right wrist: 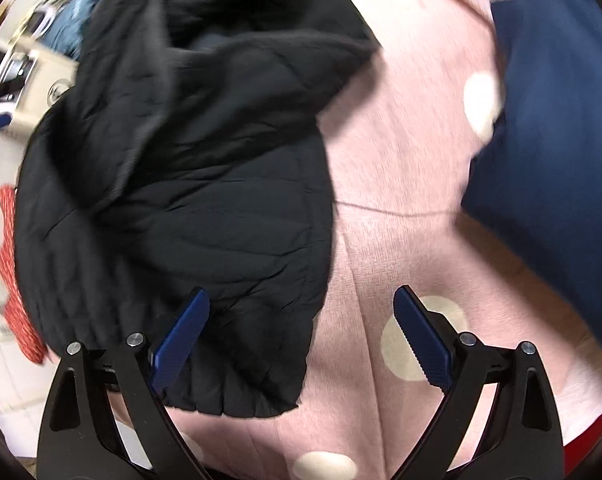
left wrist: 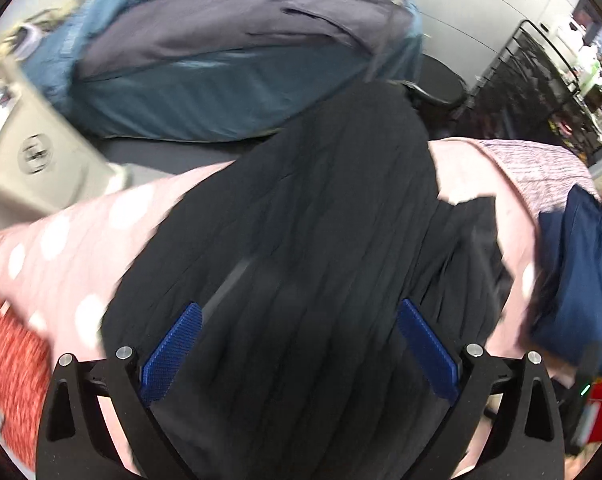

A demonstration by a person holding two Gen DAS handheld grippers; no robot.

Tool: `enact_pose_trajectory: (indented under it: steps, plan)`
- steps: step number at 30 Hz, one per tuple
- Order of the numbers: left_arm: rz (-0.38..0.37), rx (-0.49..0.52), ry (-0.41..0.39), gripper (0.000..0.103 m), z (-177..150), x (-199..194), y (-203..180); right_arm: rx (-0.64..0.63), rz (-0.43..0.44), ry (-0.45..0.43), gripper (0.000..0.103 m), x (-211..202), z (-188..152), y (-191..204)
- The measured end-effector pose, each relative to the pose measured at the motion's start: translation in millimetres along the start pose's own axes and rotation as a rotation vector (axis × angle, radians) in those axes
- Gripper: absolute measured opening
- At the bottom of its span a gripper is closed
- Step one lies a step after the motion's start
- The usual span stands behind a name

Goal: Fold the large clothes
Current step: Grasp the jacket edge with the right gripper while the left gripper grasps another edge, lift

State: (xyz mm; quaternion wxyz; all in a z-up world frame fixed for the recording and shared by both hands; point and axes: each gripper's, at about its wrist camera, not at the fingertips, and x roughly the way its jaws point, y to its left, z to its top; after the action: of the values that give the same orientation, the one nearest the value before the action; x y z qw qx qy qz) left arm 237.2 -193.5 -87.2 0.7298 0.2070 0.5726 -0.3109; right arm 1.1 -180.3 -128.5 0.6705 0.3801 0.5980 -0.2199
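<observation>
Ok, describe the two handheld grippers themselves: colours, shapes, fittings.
The left gripper and right gripper look alike: each has two black angular arms with triangular cut-outs and round silver bolt heads at the joints. Each finger carries a flat rectangular blue pad with a fine knurled texture; the right gripper's pad shows a serrated edge. No cables, markings or sleeves are visible.

It looks like an indoor workroom or lab, not a home. Heaped clothes (left wrist: 229,60) cover a pink spotted sheet (right wrist: 401,160), with black wire shelving (left wrist: 541,80) along plain white walls (left wrist: 493,8).
</observation>
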Motion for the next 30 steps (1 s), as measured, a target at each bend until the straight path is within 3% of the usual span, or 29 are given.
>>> enact_pose_trajectory:
  steps: [4,6,9,11,12,13,15,16,18,19,21,26,30]
  plan:
    - [-0.085,0.012,0.082,0.095,41,44,-17,0.037,0.041,0.038,0.092,23,3,-12]
    - [-0.097,0.022,0.150,0.082,50,70,-23,0.049,0.060,0.054,0.092,35,3,-15]
    - [-0.053,0.078,0.166,0.081,47,88,-33,0.043,0.115,0.076,0.092,52,1,-15]
    - [-0.034,0.111,0.159,0.078,42,91,-37,0.006,0.092,0.063,0.092,56,-2,-10]
    - [-0.033,0.109,0.147,0.072,37,89,-36,-0.024,0.099,0.052,0.084,56,-2,-5]
    - [-0.036,0.102,0.137,0.068,35,87,-35,-0.046,0.117,0.053,0.058,56,-2,0]
    - [-0.056,0.077,0.123,0.052,30,80,-30,-0.086,0.094,0.051,0.029,55,0,7]
    - [-0.068,0.069,0.120,0.042,28,76,-28,-0.096,0.098,0.045,0.019,53,1,9]
    - [-0.101,0.047,0.105,0.025,21,65,-22,-0.093,0.121,0.035,0.012,48,4,11]
    - [-0.110,0.043,0.097,0.022,20,61,-21,-0.083,0.139,0.020,0.008,42,5,10]
    - [-0.132,0.027,0.062,0.015,14,49,-25,-0.075,0.169,-0.022,0.006,28,6,10]
    - [-0.199,-0.040,-0.049,0.009,-8,-6,-15,-0.061,0.235,-0.206,0.004,-39,8,10]
    - [-0.258,-0.071,-0.203,0.008,-33,-82,-5,-0.127,0.273,-0.375,0.004,-101,-2,20]
